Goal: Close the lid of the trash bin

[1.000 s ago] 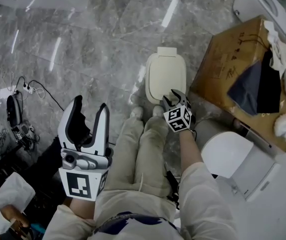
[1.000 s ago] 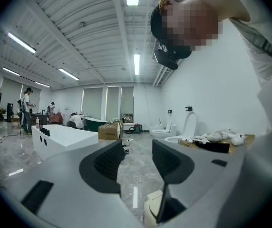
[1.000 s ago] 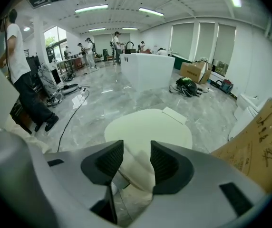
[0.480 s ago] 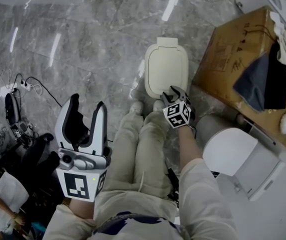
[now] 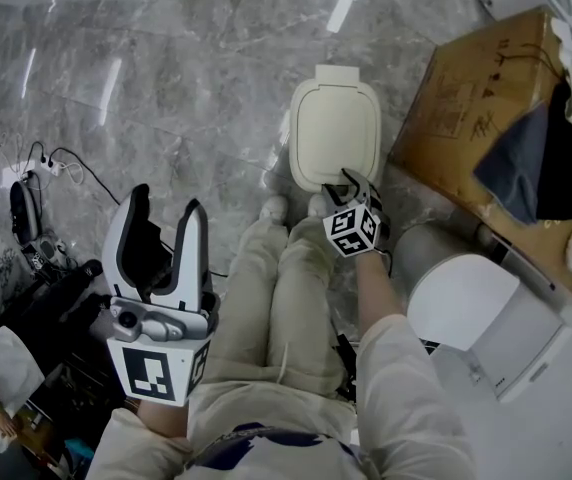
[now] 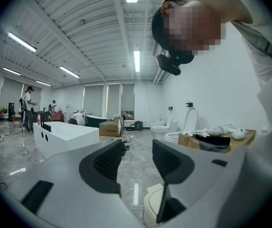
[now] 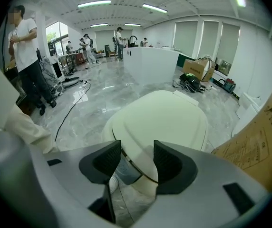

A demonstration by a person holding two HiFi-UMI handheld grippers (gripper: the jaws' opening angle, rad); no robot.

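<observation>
The cream trash bin (image 5: pixel 334 133) stands on the floor ahead of my knees, its lid (image 7: pixel 164 118) lying down flat over the body. My right gripper (image 5: pixel 349 183) points steeply down at the lid's near edge. In the right gripper view the gripper (image 7: pixel 137 156) has that front rim between its jaws, which have just been opening; the pads do not press on it. My left gripper (image 5: pixel 161 203) is held up at the left, open and with nothing in it. In the left gripper view the gripper (image 6: pixel 138 151) points about level, with the bin (image 6: pixel 152 205) low beneath it.
A cardboard box (image 5: pixel 466 108) with a dark cloth (image 5: pixel 536 168) lies right of the bin. A white toilet (image 5: pixel 476 313) stands at my right. Cables (image 5: pixel 46 168) trail at the left. My legs (image 5: pixel 276 308) reach up to the bin. People (image 7: pixel 26 46) stand far off.
The right gripper has sunk a little at the lid's near edge and its jaws stand wider. The left gripper has dropped slightly.
</observation>
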